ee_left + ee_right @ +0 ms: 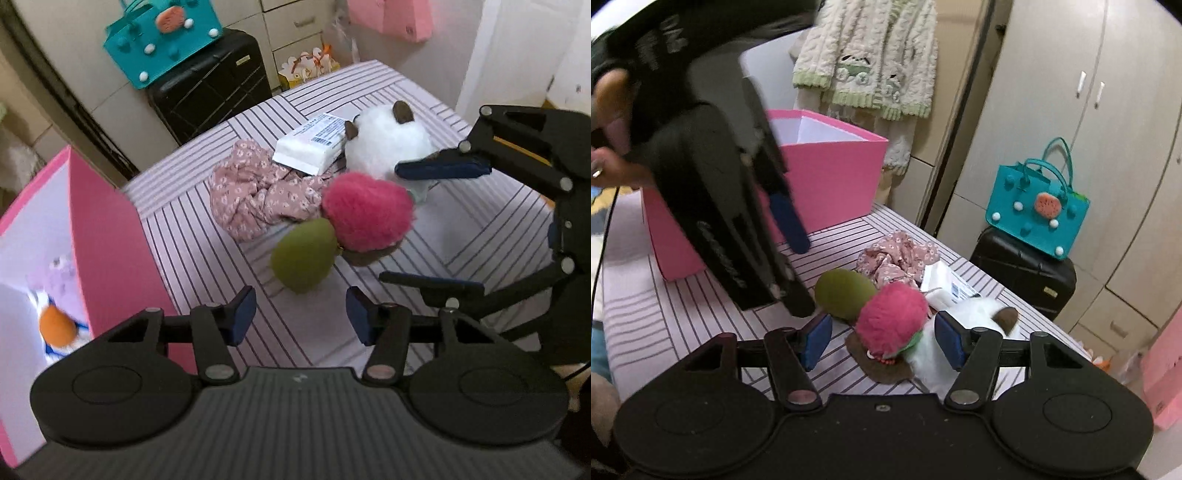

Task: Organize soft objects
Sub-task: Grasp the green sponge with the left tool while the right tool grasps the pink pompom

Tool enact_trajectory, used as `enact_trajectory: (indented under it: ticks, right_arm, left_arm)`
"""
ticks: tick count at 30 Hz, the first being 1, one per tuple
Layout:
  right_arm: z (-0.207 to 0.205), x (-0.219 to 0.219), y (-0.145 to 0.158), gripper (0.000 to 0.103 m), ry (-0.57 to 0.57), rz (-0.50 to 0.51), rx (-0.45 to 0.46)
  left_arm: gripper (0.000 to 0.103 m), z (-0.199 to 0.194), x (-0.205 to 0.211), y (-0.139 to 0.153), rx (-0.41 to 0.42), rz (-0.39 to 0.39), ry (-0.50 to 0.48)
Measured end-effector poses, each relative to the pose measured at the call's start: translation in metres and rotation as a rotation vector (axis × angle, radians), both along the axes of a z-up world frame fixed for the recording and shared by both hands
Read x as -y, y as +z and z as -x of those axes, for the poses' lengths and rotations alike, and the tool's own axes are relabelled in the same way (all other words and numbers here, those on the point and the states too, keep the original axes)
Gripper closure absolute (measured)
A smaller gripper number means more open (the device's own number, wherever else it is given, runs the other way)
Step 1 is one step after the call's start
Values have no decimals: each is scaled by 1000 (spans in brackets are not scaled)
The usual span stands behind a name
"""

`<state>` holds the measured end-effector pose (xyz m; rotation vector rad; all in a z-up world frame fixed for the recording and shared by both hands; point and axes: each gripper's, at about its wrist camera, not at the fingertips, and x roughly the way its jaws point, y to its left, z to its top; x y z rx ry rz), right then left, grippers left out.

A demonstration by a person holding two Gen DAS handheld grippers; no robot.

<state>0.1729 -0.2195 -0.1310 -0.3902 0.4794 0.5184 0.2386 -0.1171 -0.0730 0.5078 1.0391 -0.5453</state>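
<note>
A pink fluffy plush (365, 210) (890, 317) on a brown base lies on the striped bed (207, 266), touching an olive green plush ball (301, 258) (846, 293). Behind them are a white plush cat (388, 144) (975, 314), a floral pink cloth (255, 192) (897, 258) and a white tissue pack (314, 146). My left gripper (301, 315) (801, 278) hovers open just short of the green ball, nothing between its pads. My right gripper (882, 341) (389, 221) is open, its pads on either side of the pink plush and apart from it.
An open pink box (107, 240) (827, 173) stands on the bed's left; it holds an orange and a purple plush toy (55, 325). Beyond the bed are a black suitcase (210, 85) with a teal bag (1038, 206), wardrobes and drawers. A knitted sweater (871, 55) hangs behind the box.
</note>
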Motion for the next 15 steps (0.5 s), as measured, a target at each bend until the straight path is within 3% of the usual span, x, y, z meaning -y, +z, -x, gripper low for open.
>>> enact_trajectory:
  ticks: [1, 4, 7, 12, 15]
  right_arm:
    - [-1, -2, -2, 48, 6, 8, 2]
    - [-3, -3, -7, 73, -5, 15, -1]
    - [-2, 1, -9, 76, -33, -9, 4]
    - [-7, 20, -4, 77, -72, -149, -91]
    - [-10, 29, -2, 78, -96, -211, -158]
  left_arm:
    - [50, -3, 3, -1, 2, -20, -8]
    - [51, -11, 8, -2, 2, -41, -31]
    - [51, -17, 13, -5, 3, -57, -51]
    - [51, -33, 14, -10, -76, 0, -45]
    - [51, -35, 18, -11, -92, -7, -64]
